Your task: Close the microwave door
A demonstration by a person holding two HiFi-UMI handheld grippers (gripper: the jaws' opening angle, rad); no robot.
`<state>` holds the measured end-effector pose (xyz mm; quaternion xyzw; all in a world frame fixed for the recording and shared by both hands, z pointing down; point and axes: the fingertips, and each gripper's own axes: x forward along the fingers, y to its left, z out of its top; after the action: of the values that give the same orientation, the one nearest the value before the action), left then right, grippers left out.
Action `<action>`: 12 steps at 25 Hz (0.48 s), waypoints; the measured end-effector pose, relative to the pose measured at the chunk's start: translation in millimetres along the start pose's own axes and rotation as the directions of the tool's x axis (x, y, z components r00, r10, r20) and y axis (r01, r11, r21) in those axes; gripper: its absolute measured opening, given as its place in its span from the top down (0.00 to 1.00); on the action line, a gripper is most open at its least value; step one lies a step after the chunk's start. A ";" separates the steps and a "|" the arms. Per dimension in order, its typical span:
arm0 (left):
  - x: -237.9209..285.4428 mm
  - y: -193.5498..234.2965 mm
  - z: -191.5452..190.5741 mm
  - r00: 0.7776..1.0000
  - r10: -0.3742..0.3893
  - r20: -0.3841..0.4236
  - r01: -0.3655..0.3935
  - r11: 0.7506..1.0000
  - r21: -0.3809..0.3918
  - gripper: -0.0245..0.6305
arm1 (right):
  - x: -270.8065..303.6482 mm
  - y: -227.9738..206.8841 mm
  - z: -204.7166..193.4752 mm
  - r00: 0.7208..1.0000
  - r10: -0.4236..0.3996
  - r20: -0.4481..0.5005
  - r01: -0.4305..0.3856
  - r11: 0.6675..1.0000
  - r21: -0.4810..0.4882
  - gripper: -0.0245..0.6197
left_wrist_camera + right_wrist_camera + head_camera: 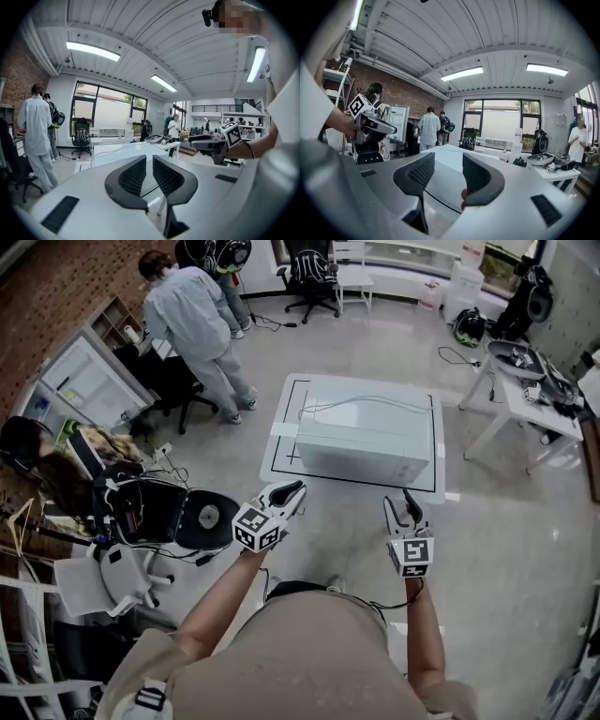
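The white microwave (361, 442) stands on a low white table (281, 451) straight ahead in the head view. Its front face (356, 468) looks flat, and I see no door swung out. My left gripper (291, 491) hovers in front of the table's near left corner, its jaws almost together with only a thin slit and nothing between them (149, 157). My right gripper (406, 505) hangs before the near right part of the table, open and empty (448, 154). Neither gripper touches the microwave.
A person (192, 324) stands at a desk far left. A stool with cabled gear (159, 512) is close on my left. A white side table (520, 395) with clutter stands at the right, and an office chair (309, 273) behind. A cable (366, 401) lies on the microwave's top.
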<state>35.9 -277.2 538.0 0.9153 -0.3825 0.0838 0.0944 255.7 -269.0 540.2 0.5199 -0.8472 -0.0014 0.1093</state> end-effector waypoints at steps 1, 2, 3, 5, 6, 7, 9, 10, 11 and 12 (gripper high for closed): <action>-2.4 0.6 -3.0 1.000 0.002 -0.004 -0.002 1.000 -0.003 0.91 | -2.5 2.0 -0.3 1.000 -0.007 0.001 0.007 1.000 -0.009 0.66; -4.7 1.3 -6.5 1.000 0.005 -0.008 -0.005 1.000 -0.007 0.91 | -4.9 3.7 -0.5 1.000 -0.013 0.003 0.013 1.000 -0.015 0.66; -7.0 1.7 -10.2 1.000 0.009 -0.012 -0.009 1.000 -0.012 0.91 | -7.2 5.5 -0.6 1.000 -0.016 0.005 0.016 1.000 -0.019 0.67; -11.0 1.5 -16.3 1.000 0.014 -0.021 -0.014 1.000 -0.018 0.91 | -11.6 8.0 -0.2 1.000 -0.016 0.008 0.016 1.000 -0.019 0.67; -12.2 1.1 -18.5 1.000 0.015 -0.024 -0.015 1.000 -0.020 0.91 | -13.7 7.9 0.5 1.000 -0.017 0.010 0.017 1.000 -0.016 0.67; -12.9 0.7 -20.6 1.000 0.015 -0.027 -0.016 1.000 -0.020 0.91 | -15.9 6.7 1.2 1.000 -0.021 0.011 0.021 1.000 -0.011 0.67; -13.1 -0.1 -24.2 0.999 0.016 -0.032 -0.016 1.000 -0.020 0.91 | -19.6 2.2 1.5 0.999 -0.036 0.014 0.036 0.999 0.003 0.67; -13.3 -0.4 -25.5 0.999 0.016 -0.033 -0.016 1.000 -0.021 0.91 | -20.9 0.0 0.9 0.999 -0.045 0.013 0.045 0.999 0.010 0.67; -13.8 -0.7 -26.0 0.999 0.016 -0.032 -0.016 1.000 -0.021 0.91 | -21.9 -1.8 -0.2 0.998 -0.055 0.008 0.055 0.998 0.012 0.67; -14.3 -1.2 -26.0 0.999 0.015 -0.032 -0.016 1.000 -0.020 0.91 | -22.7 -3.3 -1.4 0.998 -0.067 -0.002 0.067 0.998 0.006 0.68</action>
<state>24.8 -260.4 559.8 0.9098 -0.3890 0.0950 0.1089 268.8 -250.4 537.1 0.5483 -0.8292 -0.0020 0.1086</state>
